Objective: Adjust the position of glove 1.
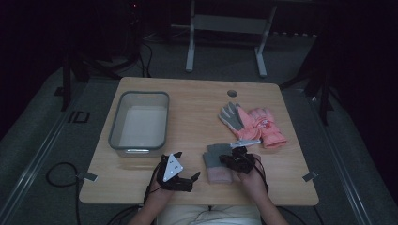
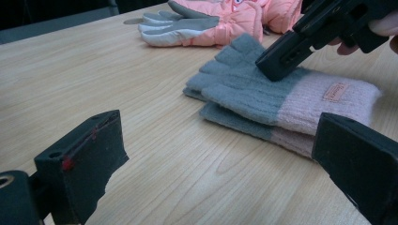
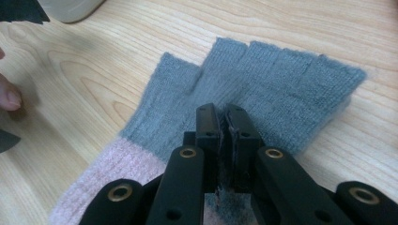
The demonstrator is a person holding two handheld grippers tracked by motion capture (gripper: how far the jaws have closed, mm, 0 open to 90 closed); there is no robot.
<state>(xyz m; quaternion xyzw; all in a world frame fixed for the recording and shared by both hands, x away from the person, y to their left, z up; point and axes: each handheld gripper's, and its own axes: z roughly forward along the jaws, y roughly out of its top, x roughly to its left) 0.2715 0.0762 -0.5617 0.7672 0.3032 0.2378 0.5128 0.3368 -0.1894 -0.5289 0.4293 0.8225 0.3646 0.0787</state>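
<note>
A: Starting at the left, what is the left gripper (image 1: 195, 177) doing?

B: It rests low on the table (image 1: 197, 122), jaws spread wide with nothing between them. Off beyond it on its far left stands the grey bin (image 1: 139, 121), empty as far as the high view tells. Just ahead of its open jaws, a little to the right, lies the grey-and-pink knit glove (image 2: 263, 93).

A: How would that glove handle?

B: By the look of it, light, soft and floppy. The wool should not slip, but it will sag and fold wherever it is not supported. There seem to be two such gloves stacked, one edge showing beneath the other, so a shallow pinch could lift the top one alone.

A: Where is the best place to take hold?

B: Probably a bunched fold of the grey palm, or the thick pink cuff (image 2: 328, 101), which offers more bulk to bite on.

A: And the right gripper (image 3: 224, 123)?

B: It comes down onto the grey palm, its jaws drawn nearly together. In the right gripper view a tuft of grey wool sits pinched between them, so it appears to have hold of the top layer. Whether it caught both gloves cannot be told.

A: Anything farther right?

B: Beyond the right gripper, well apart, lies a pair of pink gloves with grey palms (image 1: 251, 123), untouched.
</note>
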